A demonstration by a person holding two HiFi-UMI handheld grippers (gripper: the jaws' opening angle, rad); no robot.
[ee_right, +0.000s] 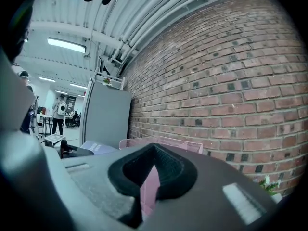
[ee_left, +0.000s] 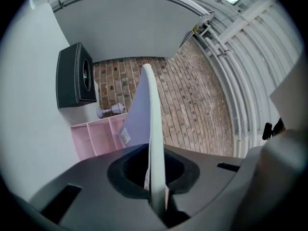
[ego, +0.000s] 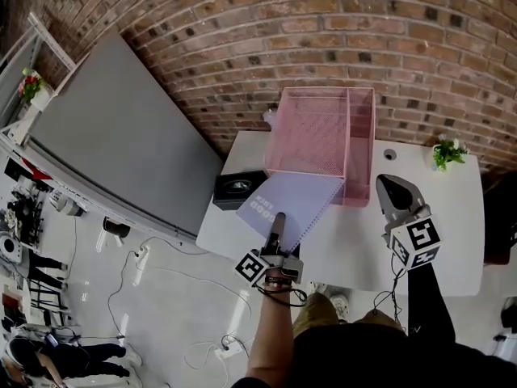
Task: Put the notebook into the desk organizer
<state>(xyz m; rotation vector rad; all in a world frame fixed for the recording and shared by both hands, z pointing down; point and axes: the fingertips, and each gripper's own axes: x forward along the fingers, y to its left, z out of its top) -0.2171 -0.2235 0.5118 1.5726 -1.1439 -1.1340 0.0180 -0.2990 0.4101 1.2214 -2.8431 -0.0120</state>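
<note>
A lavender spiral notebook [ego: 292,201] is held over the white table's near left part, its far edge at the front rim of the pink mesh desk organizer [ego: 323,140]. My left gripper [ego: 277,223] is shut on the notebook's near edge. In the left gripper view the notebook [ee_left: 150,124] stands edge-on between the jaws of the left gripper [ee_left: 157,196], with the organizer [ee_left: 98,136] beyond. My right gripper [ego: 396,194] hovers to the right of the organizer, its jaws together and holding nothing. In the right gripper view, that gripper [ee_right: 146,196] points at the organizer [ee_right: 161,143].
A black box [ego: 239,189] sits at the table's left edge beside the notebook. A small potted plant [ego: 448,153] stands at the back right of the white table [ego: 456,241]. A grey panel [ego: 121,136] leans at the left, and the brick wall [ego: 323,31] is behind.
</note>
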